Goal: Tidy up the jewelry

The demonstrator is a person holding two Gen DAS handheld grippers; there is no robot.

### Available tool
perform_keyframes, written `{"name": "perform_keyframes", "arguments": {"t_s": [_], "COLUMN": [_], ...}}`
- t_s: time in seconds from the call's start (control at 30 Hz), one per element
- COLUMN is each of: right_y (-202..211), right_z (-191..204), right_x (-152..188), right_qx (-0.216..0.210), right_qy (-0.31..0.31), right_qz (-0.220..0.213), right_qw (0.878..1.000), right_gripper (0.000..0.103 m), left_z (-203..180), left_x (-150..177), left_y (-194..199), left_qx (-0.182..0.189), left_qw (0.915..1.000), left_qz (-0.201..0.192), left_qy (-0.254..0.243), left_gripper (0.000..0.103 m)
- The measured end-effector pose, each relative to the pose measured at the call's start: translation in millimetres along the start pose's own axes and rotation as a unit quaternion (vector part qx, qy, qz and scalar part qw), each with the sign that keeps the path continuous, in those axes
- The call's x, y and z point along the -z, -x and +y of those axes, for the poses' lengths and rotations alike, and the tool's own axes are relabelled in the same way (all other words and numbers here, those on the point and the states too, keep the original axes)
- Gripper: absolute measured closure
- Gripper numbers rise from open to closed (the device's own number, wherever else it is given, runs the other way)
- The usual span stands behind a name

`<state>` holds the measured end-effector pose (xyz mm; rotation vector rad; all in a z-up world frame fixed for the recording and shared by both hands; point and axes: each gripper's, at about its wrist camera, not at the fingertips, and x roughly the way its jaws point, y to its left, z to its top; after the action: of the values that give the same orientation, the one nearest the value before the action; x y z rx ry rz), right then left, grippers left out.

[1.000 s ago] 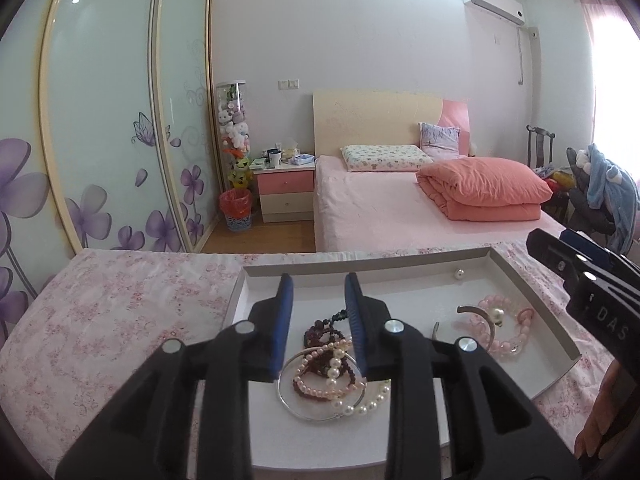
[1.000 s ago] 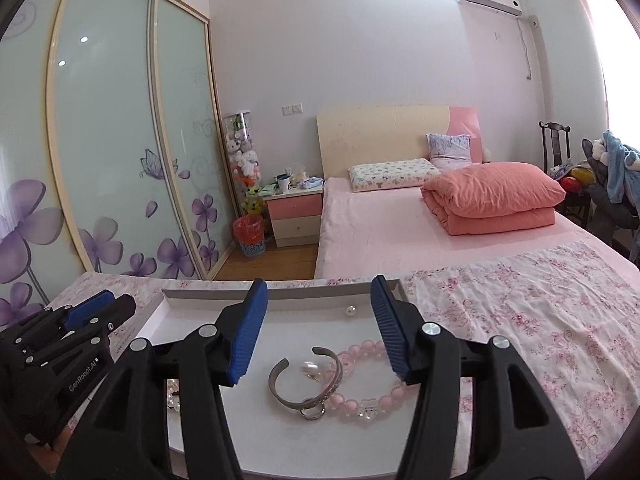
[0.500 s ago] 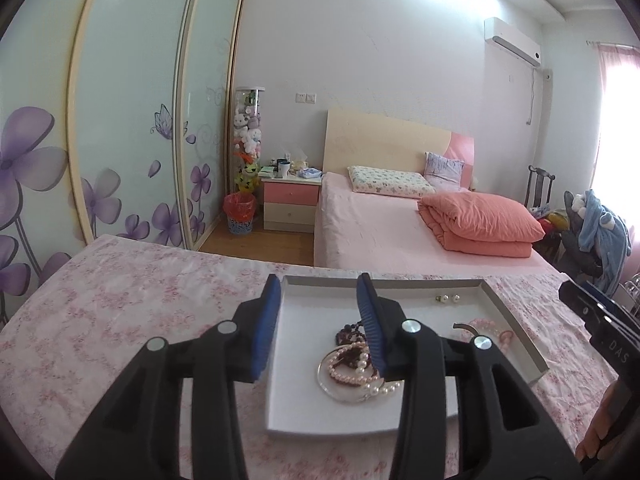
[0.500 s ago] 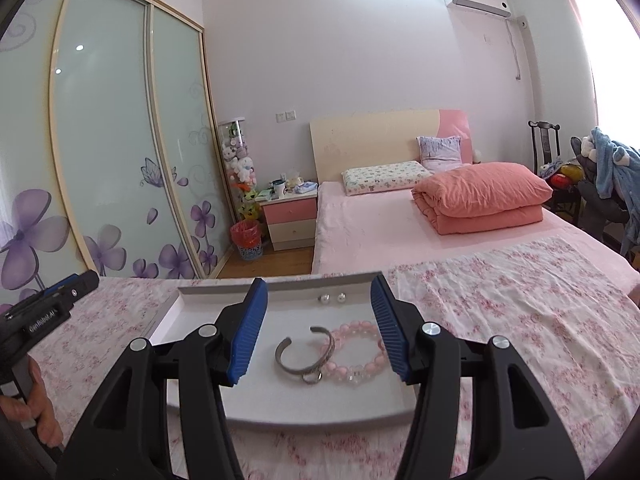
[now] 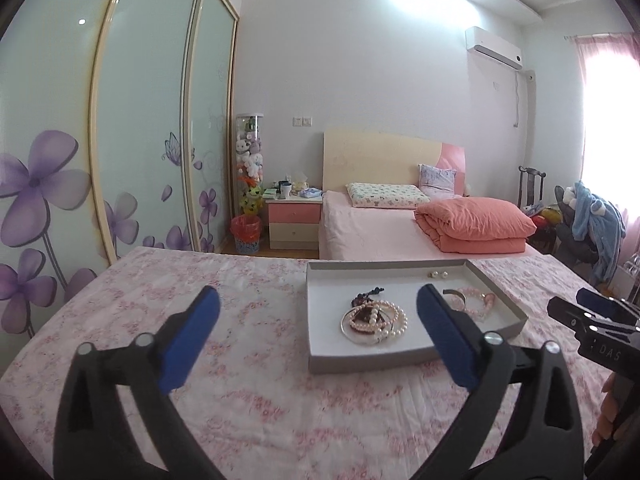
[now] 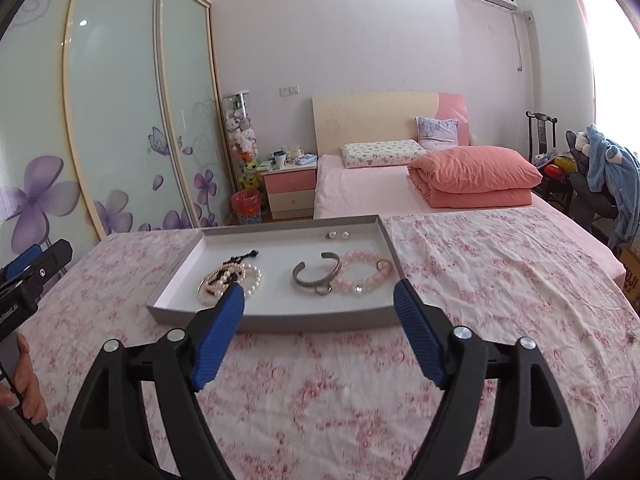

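A grey shallow tray [image 5: 408, 354] [image 6: 280, 318] lies on the floral tablecloth. In it are a pile of pearl and dark bead bracelets with a silver bangle [image 5: 374, 320] [image 6: 230, 278], a silver cuff [image 6: 316, 276], a pink bead bracelet [image 5: 476, 304] [image 6: 364, 272] and two pearl earrings [image 5: 438, 275] [image 6: 338, 235]. My left gripper [image 5: 318, 324] is open and empty, held back from the tray's near left. My right gripper [image 6: 320, 312] is open and empty, just short of the tray's near edge.
The table wears a pink floral cloth [image 6: 480, 280]. Beyond it stand a pink bed [image 6: 380, 196] with a folded quilt [image 6: 476, 178], a nightstand [image 6: 288, 192], a sliding flowered wardrobe [image 6: 100, 120] and a chair with clothes [image 6: 600, 176].
Both grippers have pulled back from over the tray and opened wider. The jewelry lies in the tray as before.
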<state>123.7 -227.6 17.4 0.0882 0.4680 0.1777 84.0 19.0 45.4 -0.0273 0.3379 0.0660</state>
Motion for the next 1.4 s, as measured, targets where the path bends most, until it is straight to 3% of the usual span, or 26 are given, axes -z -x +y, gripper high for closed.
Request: {"name": "perform_keyframes", "arguments": {"t_s": [0.27, 0.63, 1.4], "right_y": [19, 36, 46], "right_z": [13, 19, 12], "right_x": [17, 42, 39], "right_qx": [0.002, -0.008, -0.005], "right_qy": [0.021, 0.019, 0.009], "right_qz": [-0.01, -0.015, -0.031], "right_qw": [1.0, 1.0, 0.999], "right_gripper": [0.002, 0.002, 0.002], "left_z": [-3, -7, -9], "left_x": [21, 39, 40], "left_y": [14, 32, 41], "left_qx": [0.005, -0.001, 0.008], "left_qw": [0.9998, 0.9998, 0.9999], "left_qz": [0.019, 0.018, 0.01], "left_qy": [0.003, -0.007, -0.004], "left_gripper": [0.004, 0.004, 0.004]}}
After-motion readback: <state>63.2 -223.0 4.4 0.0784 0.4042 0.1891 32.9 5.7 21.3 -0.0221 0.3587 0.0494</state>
